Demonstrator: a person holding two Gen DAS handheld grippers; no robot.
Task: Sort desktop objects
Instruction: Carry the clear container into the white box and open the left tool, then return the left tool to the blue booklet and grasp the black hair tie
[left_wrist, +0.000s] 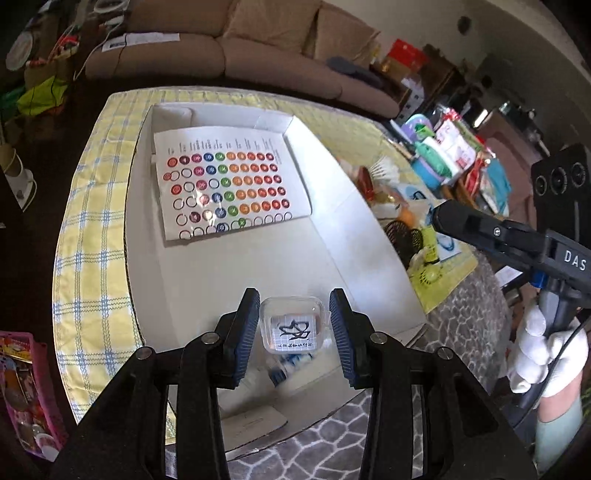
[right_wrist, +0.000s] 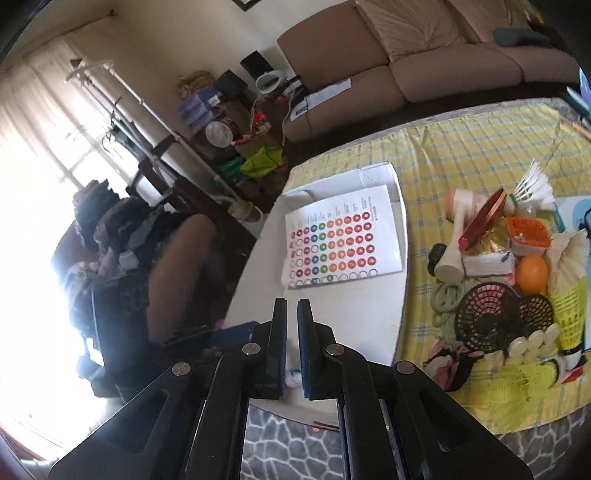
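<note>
My left gripper (left_wrist: 293, 292) is shut on a small clear plastic box (left_wrist: 293, 326) with a slip of paper bearing a black character inside. It hangs over the near end of a shallow white cardboard tray (left_wrist: 207, 273). A sheet of coloured round stickers (left_wrist: 229, 181) lies at the tray's far end. Under the held box a small blue and white item (left_wrist: 284, 363) rests on the tray floor. My right gripper (right_wrist: 291, 302) is shut with nothing between its pads, over the tray's near edge (right_wrist: 351, 314). It also enters the left wrist view from the right (left_wrist: 439, 218), held by a white-gloved hand (left_wrist: 535, 350).
Right of the tray, on the yellow checked cloth (right_wrist: 461, 147), lies a pile: shuttlecocks (right_wrist: 532, 188), an orange ball (right_wrist: 532, 273), black mesh baskets (right_wrist: 487, 317), a pink and white handled tool (right_wrist: 458, 229), green hair ties (right_wrist: 447, 295). A brown sofa (left_wrist: 221, 55) stands behind. A pink basket (left_wrist: 22, 387) sits lower left.
</note>
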